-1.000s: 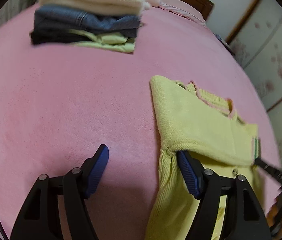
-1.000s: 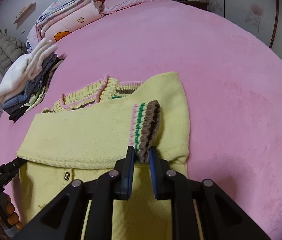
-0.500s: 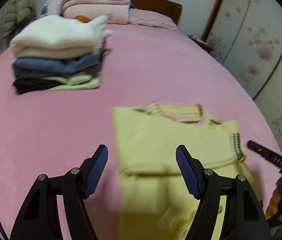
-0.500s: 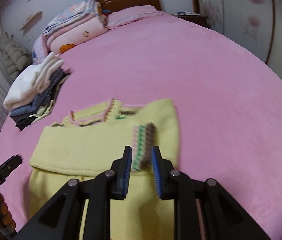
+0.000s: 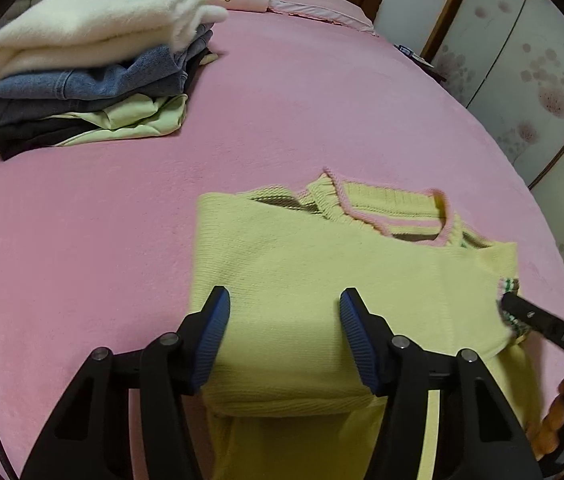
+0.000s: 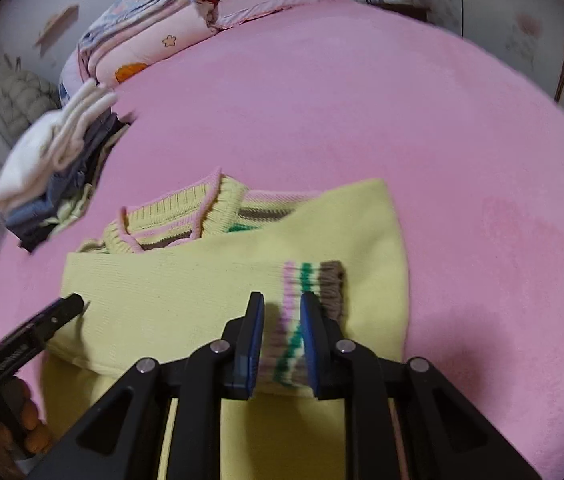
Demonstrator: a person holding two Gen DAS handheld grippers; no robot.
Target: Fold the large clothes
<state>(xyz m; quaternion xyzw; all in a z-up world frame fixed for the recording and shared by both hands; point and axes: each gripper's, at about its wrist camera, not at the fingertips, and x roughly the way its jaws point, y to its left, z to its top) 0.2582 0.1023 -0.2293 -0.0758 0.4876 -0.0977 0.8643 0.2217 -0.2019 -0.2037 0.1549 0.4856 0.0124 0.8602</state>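
Pink bed (image 5: 322, 100) is the work surface: wide, flat, soft, so a big garment can be spread w/o hanging off an edge. Far left on it sits a stack of folded clothes (image 5: 94, 72) (white fleece on top, denim, dark + pale green below), prob. the done pile, parked well apart from the fold area so it doesn't get dragged. Folded quilts (image 6: 150, 44) lie by the headboard, out of the way. The yellow knit sweater (image 5: 322, 280) lies flat mid-bed, collar away from the person, w/ a sleeve laid across the chest, i.e. sleeve-in fold, which narrows the body before the lengthwise fold. Left gripper (image 5: 285, 334) hovers over the sweater's left side near the sleeve fold edge, fingers wide apart, holding nothing; looks placed to pin or take that edge. Right gripper (image 6: 280, 340) has its fingers nearly together w/ the striped cuff (image 6: 310, 300) (pink/green/brown) between them; looks like a light pinch or just letting go, can't tell which. Judged: sleeves about done, bottom-up fold not yet made.
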